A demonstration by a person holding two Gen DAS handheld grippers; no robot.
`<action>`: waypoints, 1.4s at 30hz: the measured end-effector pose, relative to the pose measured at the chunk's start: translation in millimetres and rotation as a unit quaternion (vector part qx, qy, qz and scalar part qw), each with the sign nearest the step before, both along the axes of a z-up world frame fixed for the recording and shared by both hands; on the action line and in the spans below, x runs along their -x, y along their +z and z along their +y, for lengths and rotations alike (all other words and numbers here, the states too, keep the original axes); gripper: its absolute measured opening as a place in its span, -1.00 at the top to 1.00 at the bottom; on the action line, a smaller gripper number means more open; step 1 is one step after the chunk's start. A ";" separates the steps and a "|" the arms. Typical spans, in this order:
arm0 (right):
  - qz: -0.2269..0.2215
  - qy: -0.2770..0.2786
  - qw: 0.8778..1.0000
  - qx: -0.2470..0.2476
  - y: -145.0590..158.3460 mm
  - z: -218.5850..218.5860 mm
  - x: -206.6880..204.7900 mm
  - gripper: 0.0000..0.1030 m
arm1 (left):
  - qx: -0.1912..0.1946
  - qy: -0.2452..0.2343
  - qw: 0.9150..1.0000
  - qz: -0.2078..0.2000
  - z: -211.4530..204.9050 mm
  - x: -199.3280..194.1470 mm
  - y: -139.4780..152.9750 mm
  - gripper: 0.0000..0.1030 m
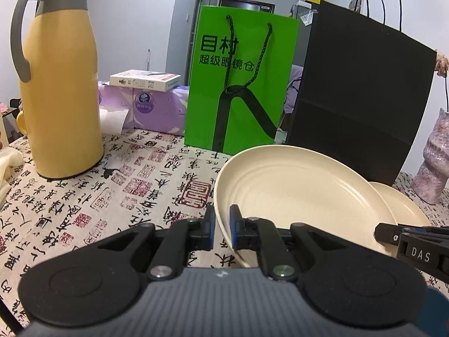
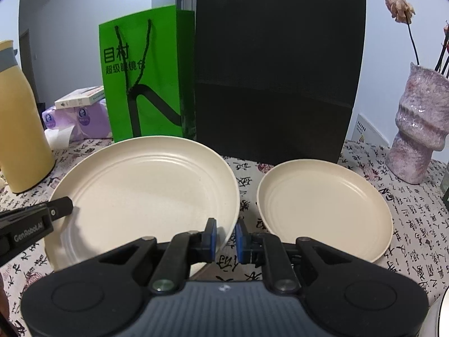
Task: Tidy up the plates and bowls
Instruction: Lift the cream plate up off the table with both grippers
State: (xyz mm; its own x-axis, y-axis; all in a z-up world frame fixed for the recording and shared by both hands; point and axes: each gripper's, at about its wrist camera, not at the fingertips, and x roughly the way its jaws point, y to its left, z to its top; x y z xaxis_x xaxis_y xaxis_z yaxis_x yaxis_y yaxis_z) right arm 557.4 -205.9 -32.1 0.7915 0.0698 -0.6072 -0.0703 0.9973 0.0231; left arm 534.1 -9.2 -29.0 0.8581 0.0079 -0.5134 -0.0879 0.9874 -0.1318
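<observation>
Large cream plate (image 2: 146, 191) is clamped at opposite rims, left gripper (image 1: 222, 226) and right gripper (image 2: 225, 237) each closed on its edge, tilted above the calligraphy tablecloth (image 1: 84, 191). Small cream plate (image 2: 325, 207) lies just right, nearer the right gripper. Legible: "GenRoboLAI", "DAS", and "目村" on the green bag (image 1: 241, 84).

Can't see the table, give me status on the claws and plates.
Left claw and right claw both shut on the large plate rim. Small plate beside it. Nothing in the way.
</observation>
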 end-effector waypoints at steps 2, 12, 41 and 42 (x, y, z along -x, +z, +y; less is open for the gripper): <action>-0.006 0.000 1.000 -0.003 2.0 -1.0 3.3 0.74 | 0.001 0.000 1.000 -0.005 -0.1 1.8 1.7 0.80; -0.035 -0.009 0.999 -0.013 17.2 -6.4 25.8 0.74 | 0.002 -0.004 0.999 -0.036 -2.5 15.3 16.3 0.80; -0.091 -0.026 0.995 -0.024 56.5 -33.9 92.7 0.73 | 0.003 -0.014 0.992 -0.125 -29.0 77.1 61.1 0.80; -0.092 -0.026 0.995 -0.023 57.3 -34.3 95.1 0.73 | 0.002 -0.013 0.992 -0.125 -29.9 79.2 61.6 0.80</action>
